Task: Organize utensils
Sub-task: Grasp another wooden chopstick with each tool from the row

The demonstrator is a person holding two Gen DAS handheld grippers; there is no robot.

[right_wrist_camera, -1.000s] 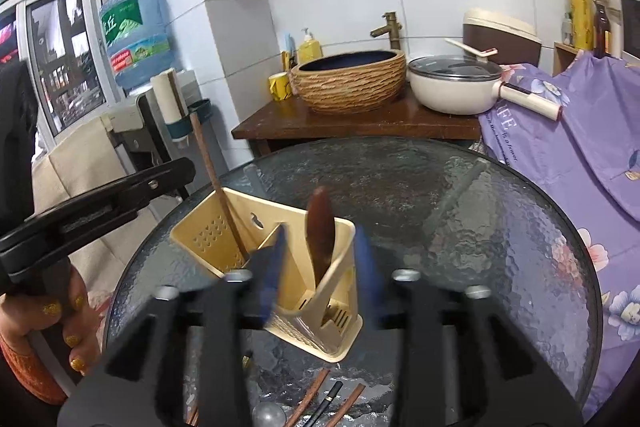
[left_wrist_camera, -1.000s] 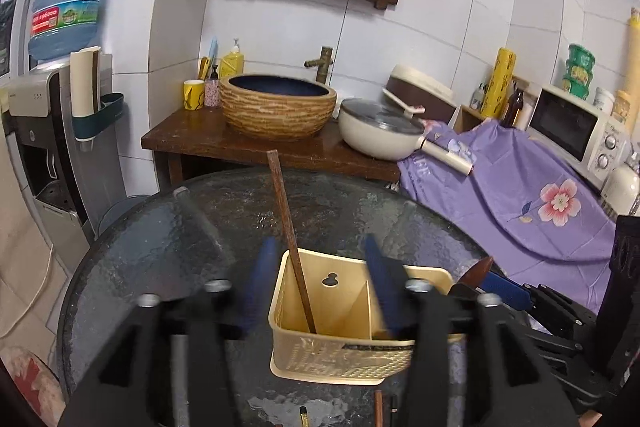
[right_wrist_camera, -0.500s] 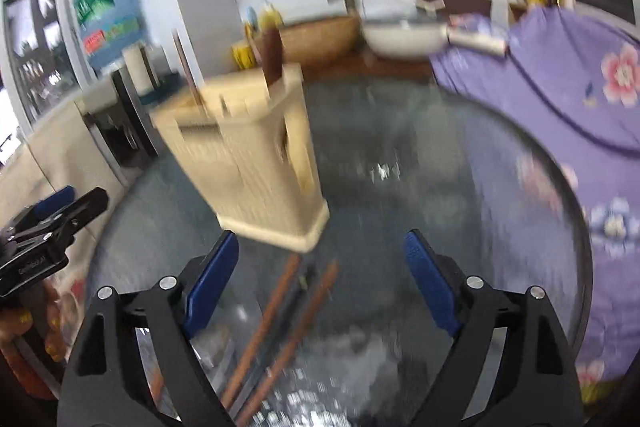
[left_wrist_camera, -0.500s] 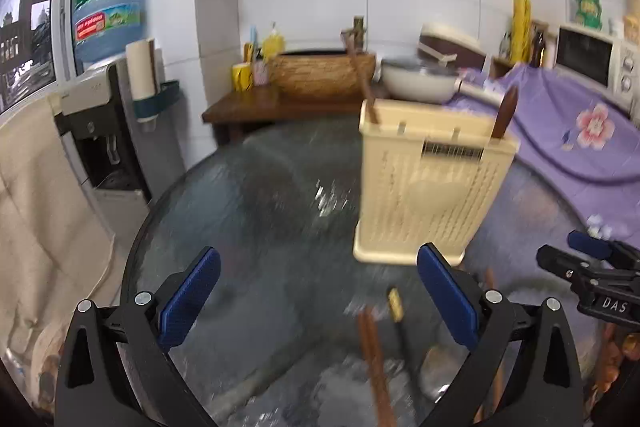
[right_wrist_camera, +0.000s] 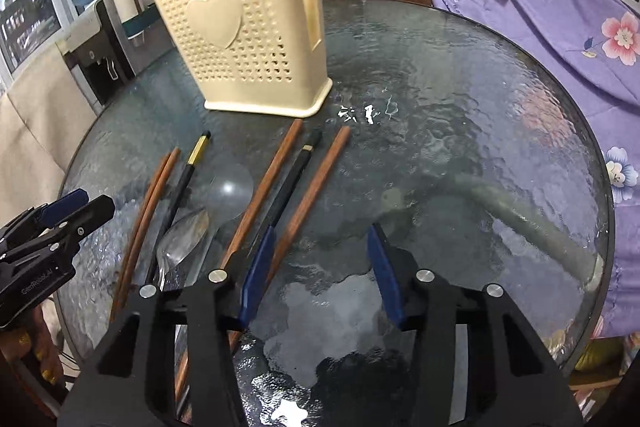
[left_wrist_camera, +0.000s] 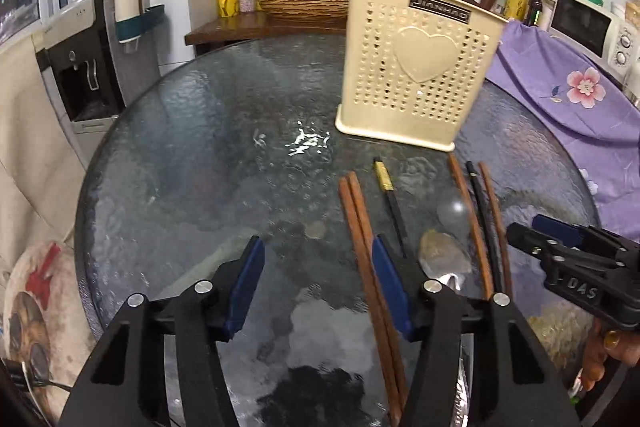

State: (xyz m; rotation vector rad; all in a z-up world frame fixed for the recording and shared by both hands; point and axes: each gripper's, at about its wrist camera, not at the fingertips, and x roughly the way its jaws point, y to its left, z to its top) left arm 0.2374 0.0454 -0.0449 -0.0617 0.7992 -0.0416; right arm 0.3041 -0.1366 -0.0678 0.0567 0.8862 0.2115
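Both jaws half-open, closing on nothing; risk of the left gripper [left_wrist_camera: 318, 279] nudging paired brown chopsticks [left_wrist_camera: 362, 227] apart, the right gripper [right_wrist_camera: 320, 267] skidding its chopstick [right_wrist_camera: 312, 195] across slick glass table [right_wrist_camera: 460, 107].

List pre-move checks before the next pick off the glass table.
1. Left gripper free of load: ok, jaws closing on nothing.
2. Right gripper free of load: ok, jaws closing on nothing.
3. Utensil holder upright on the glass table: ok.
4. Paired wooden chopsticks reachable: ok, beside the left gripper's right pad.
5. Metal spoon clear of neighbours: not ok, crowded by the black chopstick.
6. Room left inside the holder: cannot tell.
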